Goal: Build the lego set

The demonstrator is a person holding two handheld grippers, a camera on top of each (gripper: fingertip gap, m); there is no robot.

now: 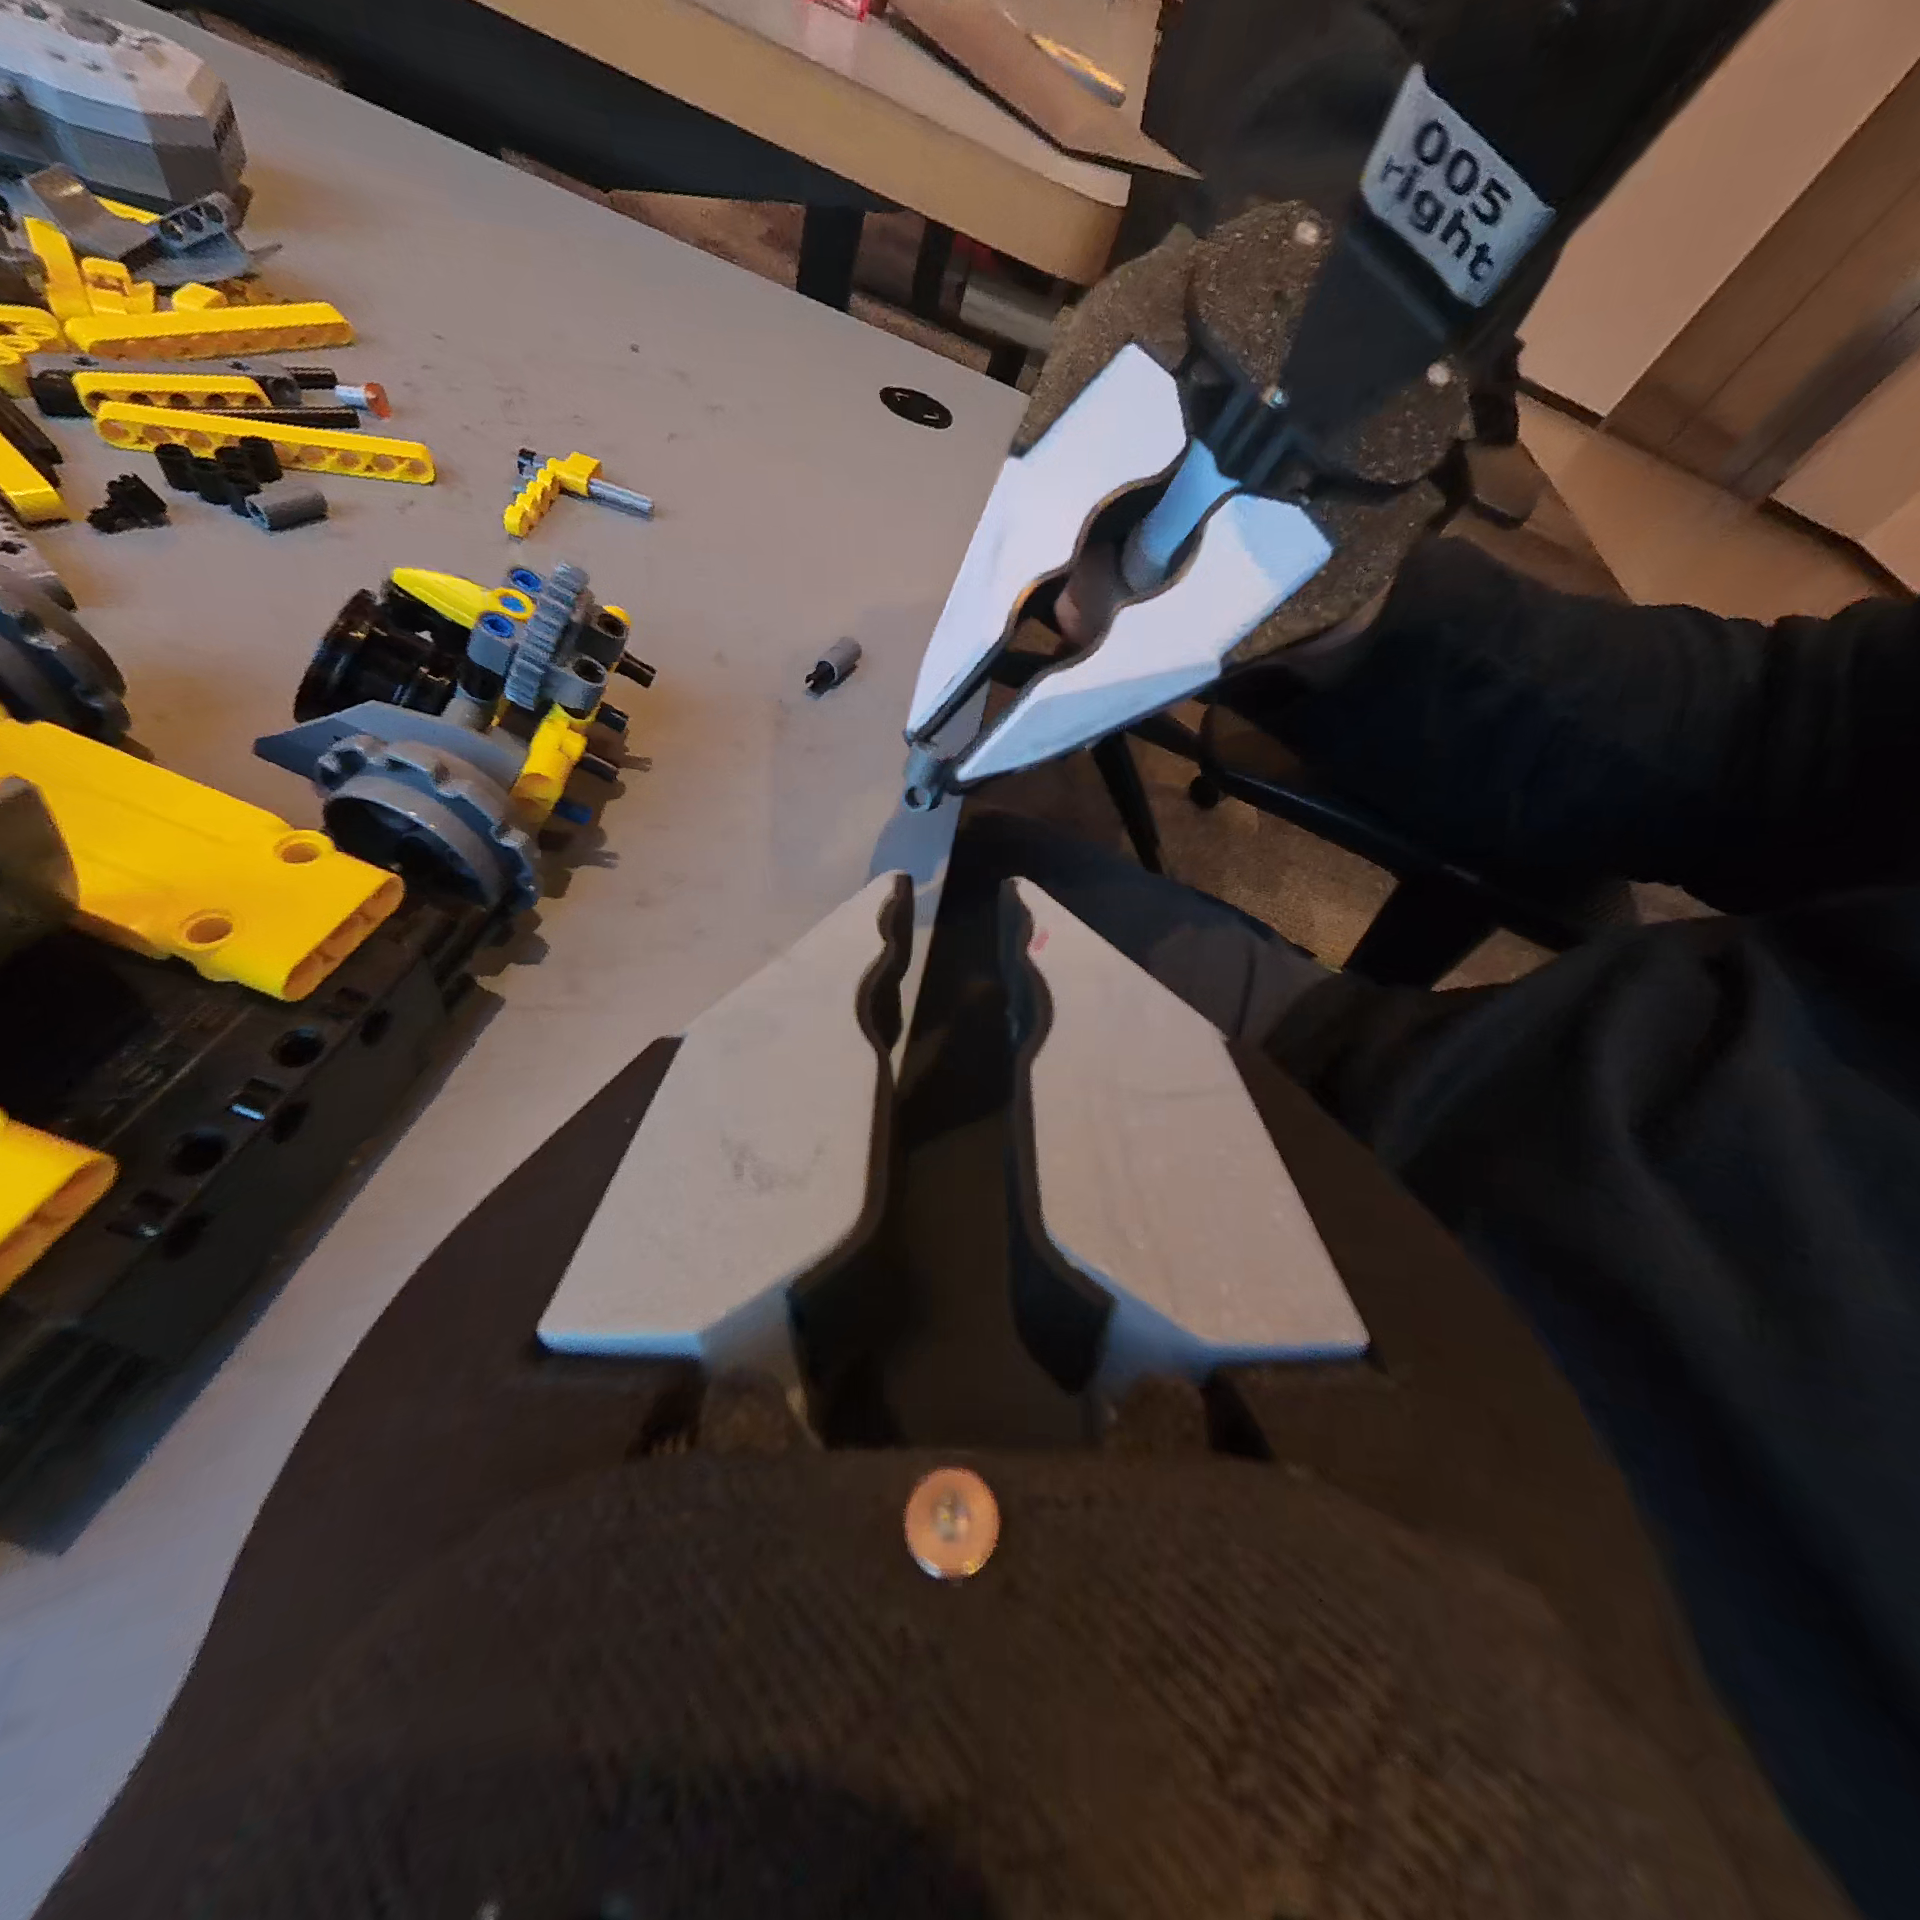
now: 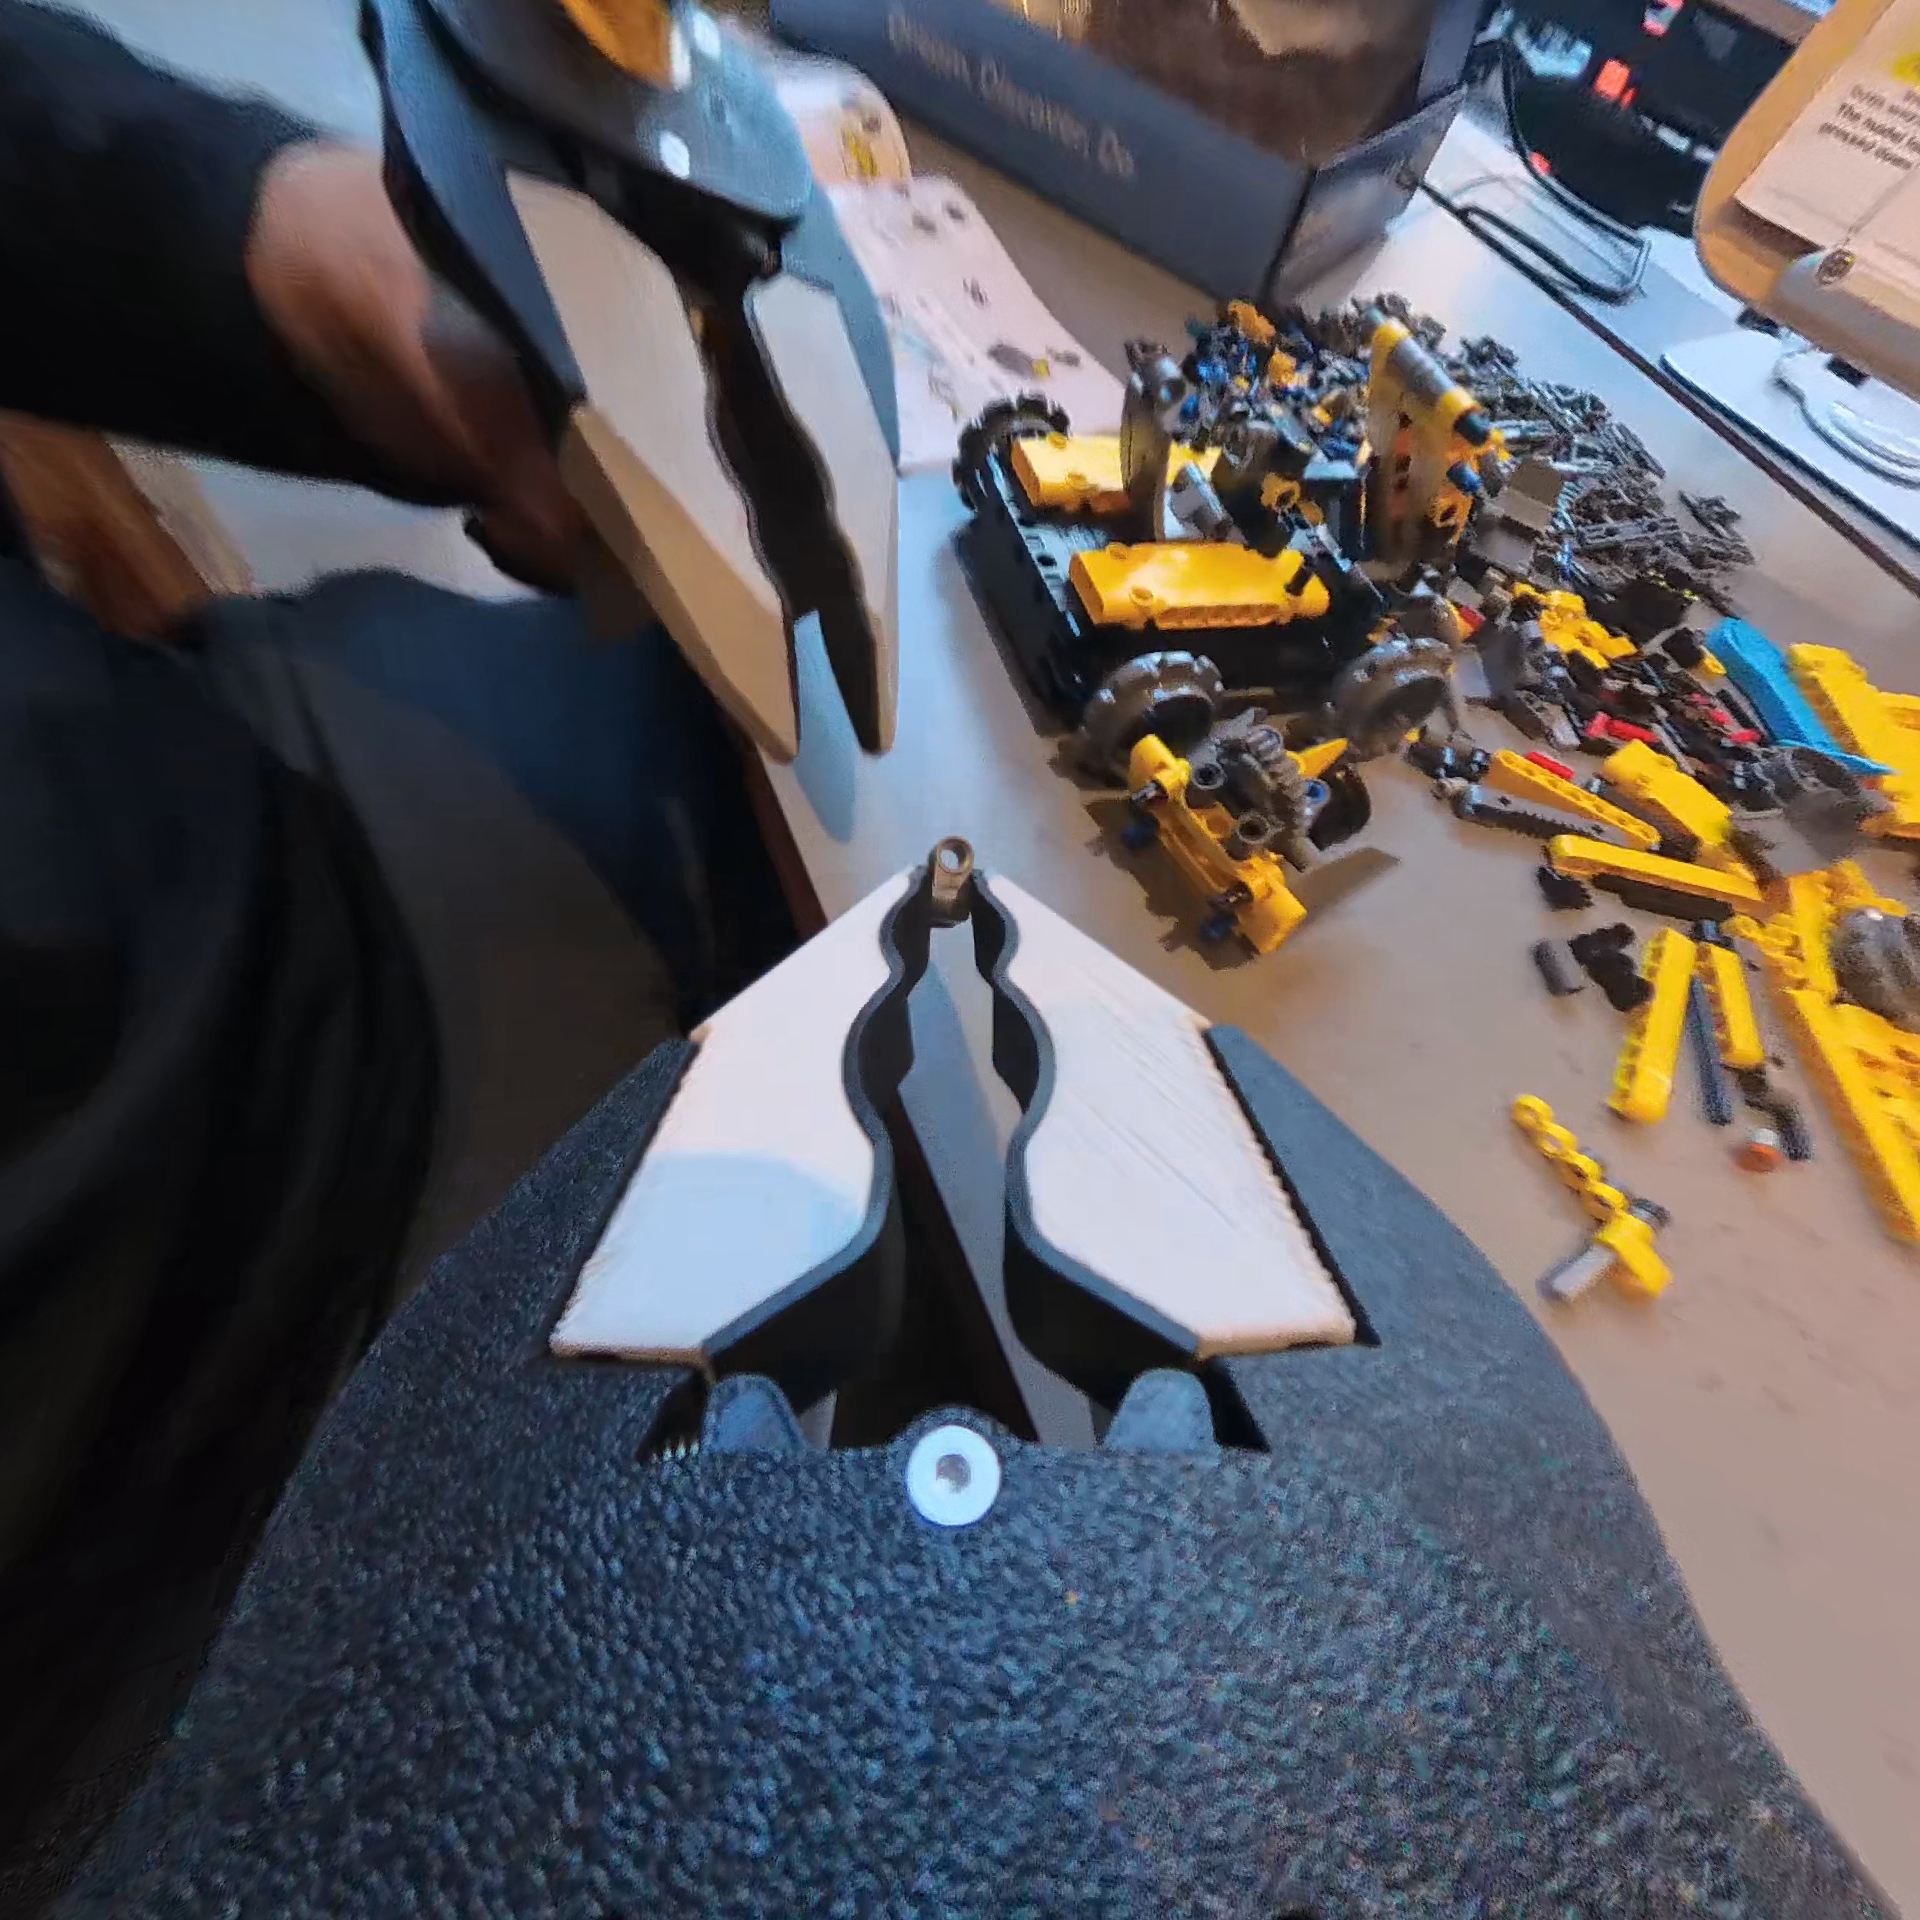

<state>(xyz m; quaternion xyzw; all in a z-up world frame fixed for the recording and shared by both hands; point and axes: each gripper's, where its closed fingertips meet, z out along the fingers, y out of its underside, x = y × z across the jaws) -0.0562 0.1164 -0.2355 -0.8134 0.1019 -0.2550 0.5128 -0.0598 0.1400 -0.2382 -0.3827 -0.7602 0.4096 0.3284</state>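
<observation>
My right gripper point(image 2: 951, 883) is clenched on a small grey connector point(image 2: 948, 868), pinched at the fingertips, past the desk point(image 1: 665, 312) edge. My left gripper point(image 1: 954, 904) is released, jaws apart and holding nothing, tips just beside that connector. At ten o'clock in the left view sits a yellow-and-grey gear assembly point(image 1: 478, 707); a loose grey pin point(image 1: 834, 665) lies near it. The right gripper's body carries a label whose wording I skip. The left gripper is blurred in the right view, parts pile point(image 2: 1662, 727) cut off.
</observation>
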